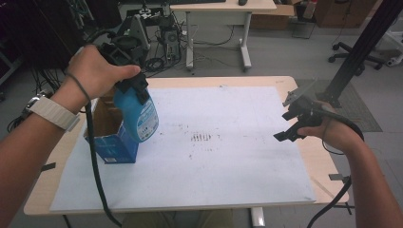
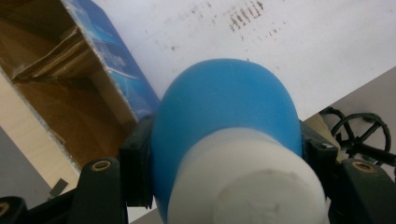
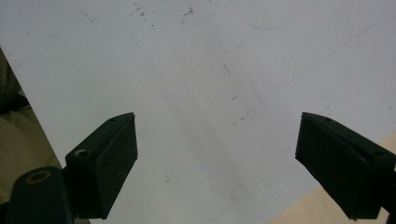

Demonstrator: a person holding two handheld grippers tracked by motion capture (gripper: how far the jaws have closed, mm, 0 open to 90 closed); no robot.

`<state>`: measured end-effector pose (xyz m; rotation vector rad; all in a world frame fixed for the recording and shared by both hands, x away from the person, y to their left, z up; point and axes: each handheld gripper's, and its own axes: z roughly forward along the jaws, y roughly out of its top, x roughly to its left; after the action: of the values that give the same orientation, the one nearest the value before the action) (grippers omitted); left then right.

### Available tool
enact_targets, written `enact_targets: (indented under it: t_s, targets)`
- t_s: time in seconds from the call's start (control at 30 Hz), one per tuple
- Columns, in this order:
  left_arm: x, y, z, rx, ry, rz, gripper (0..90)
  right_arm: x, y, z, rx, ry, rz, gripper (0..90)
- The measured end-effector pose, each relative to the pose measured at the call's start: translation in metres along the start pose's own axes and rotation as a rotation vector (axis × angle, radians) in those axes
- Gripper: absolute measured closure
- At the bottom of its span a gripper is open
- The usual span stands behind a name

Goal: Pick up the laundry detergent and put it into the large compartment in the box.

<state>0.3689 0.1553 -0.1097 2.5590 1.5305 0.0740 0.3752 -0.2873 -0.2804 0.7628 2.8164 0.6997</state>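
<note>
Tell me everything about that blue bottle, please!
The blue bottle looks like smooth plastic, with a rounded body, a white cap and a label of white and blue print on its side. The left tool is shut on it near the cap end, its black jaws pressing both sides. The bottle hangs tilted in the air, cap end up, above the open blue cardboard box at the left of the table. Whether its bottom touches the box cannot be told.

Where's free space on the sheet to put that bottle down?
Bare: the white sheet between the blue box and the right gripper, smudges only. Crowded: the left edge, where the left gripper holds the blue bottle at the open box.
</note>
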Motion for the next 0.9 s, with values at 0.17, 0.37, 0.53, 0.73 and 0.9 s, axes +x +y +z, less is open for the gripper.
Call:
enact_targets:
  t_s: [0.17,0.37,0.53,0.73,0.9]
  targets:
    - [0.007,0.001,-0.008,-0.007,-0.001,-0.038,37.5,-0.001,0.000,0.000,-0.001,0.001,-0.001,12.8]
    - [0.015,0.002,-0.015,-0.006,0.012,-0.068,37.5,-0.002,0.001,-0.002,-0.007,-0.001,0.000,12.8]
    - [0.020,0.002,-0.021,-0.010,0.014,-0.097,37.5,-0.002,0.000,-0.002,-0.005,-0.002,-0.002,12.8]
    - [0.027,0.001,-0.032,-0.024,0.023,-0.140,37.5,-0.002,-0.002,-0.002,-0.010,-0.003,0.003,12.8]
    - [0.032,0.000,-0.037,-0.028,0.026,-0.174,37.5,-0.002,-0.002,-0.003,-0.011,-0.003,0.001,12.8]
